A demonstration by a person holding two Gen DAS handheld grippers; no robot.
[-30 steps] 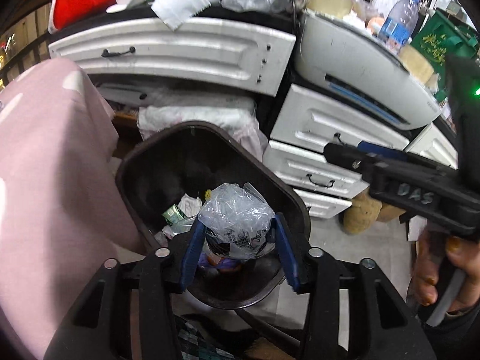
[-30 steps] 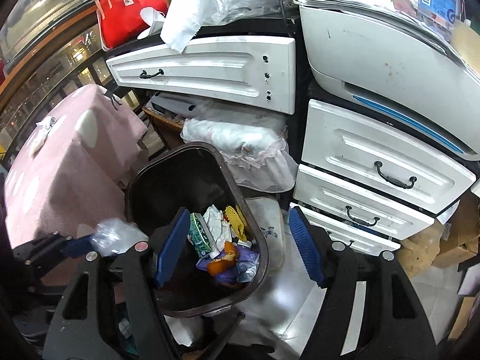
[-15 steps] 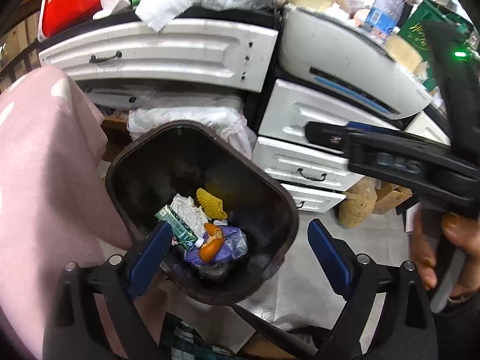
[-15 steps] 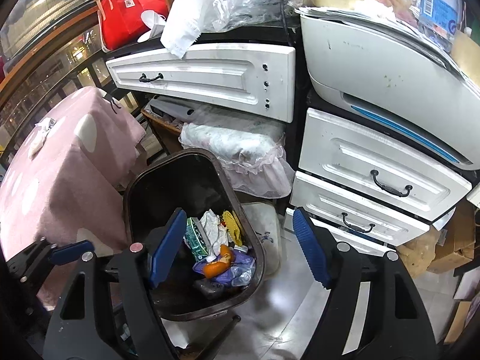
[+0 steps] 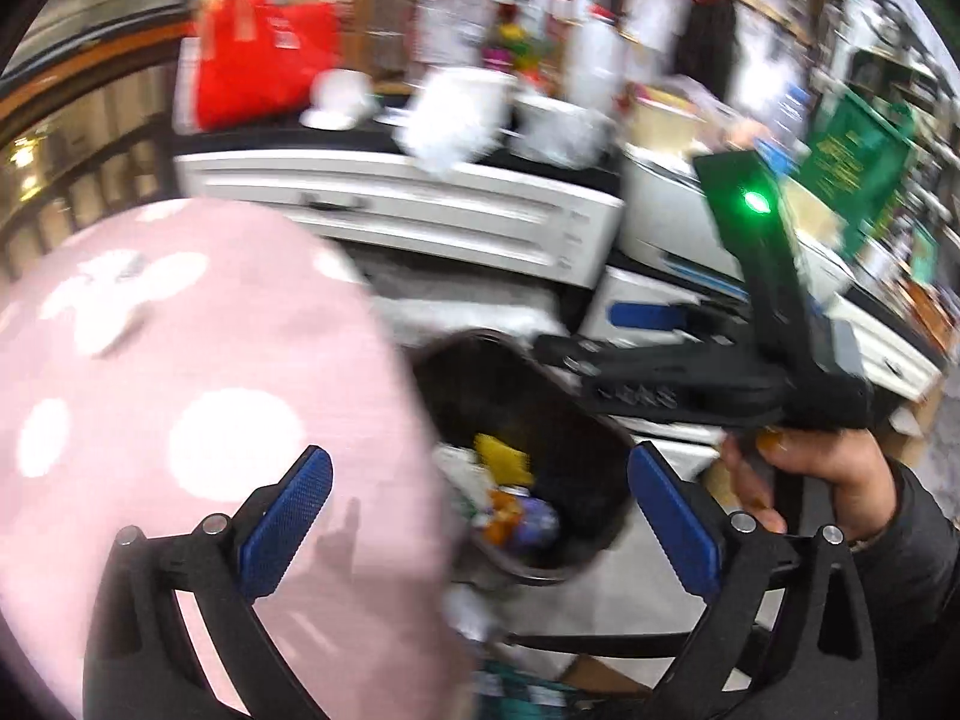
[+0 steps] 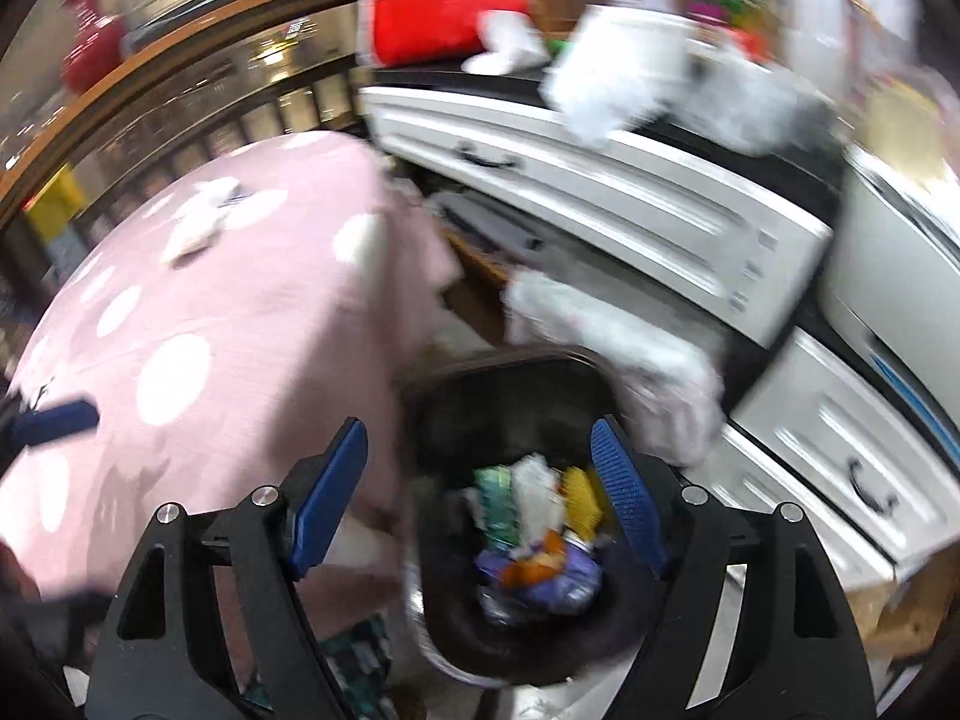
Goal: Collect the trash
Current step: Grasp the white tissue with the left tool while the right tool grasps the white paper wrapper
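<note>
Both views are smeared with motion blur, so small details are hard to read. The left gripper (image 5: 477,531) has its jaws spread very wide and still opening, with nothing between the blue pads (image 5: 282,531); one pad lies in front of the pink spotted cloth (image 5: 180,372) and the other in front of the near rim of the dark bin (image 5: 576,450). The bin stands on the floor, just beside the cloth-covered desk and in front of the white drawers (image 5: 420,216). Inside it lies a heap of trash (image 5: 510,498): something yellow, something white, an orange scrap and a purple wrapper, all too blurred to name further. In the left view the right gripper (image 5: 645,330) reaches in from the right above the bin, held by a hand (image 5: 810,474) in a dark sleeve, with a green light (image 5: 757,203) glowing on its upright part. Seen from its own camera, the right gripper (image 6: 480,498) also has its jaws wide apart and empty, framing the bin (image 6: 510,390) and the trash (image 6: 540,528) at its bottom. The pink cloth (image 6: 210,324) carries a small white crumpled thing (image 6: 198,225) near its far edge, well apart from both grippers. One blue pad of the left gripper (image 6: 57,417) shows at the left edge above the cloth. On top of the drawers (image 6: 600,192) sit a red bag (image 6: 438,0) and white crumpled paper or plastic (image 6: 624,60).
</note>
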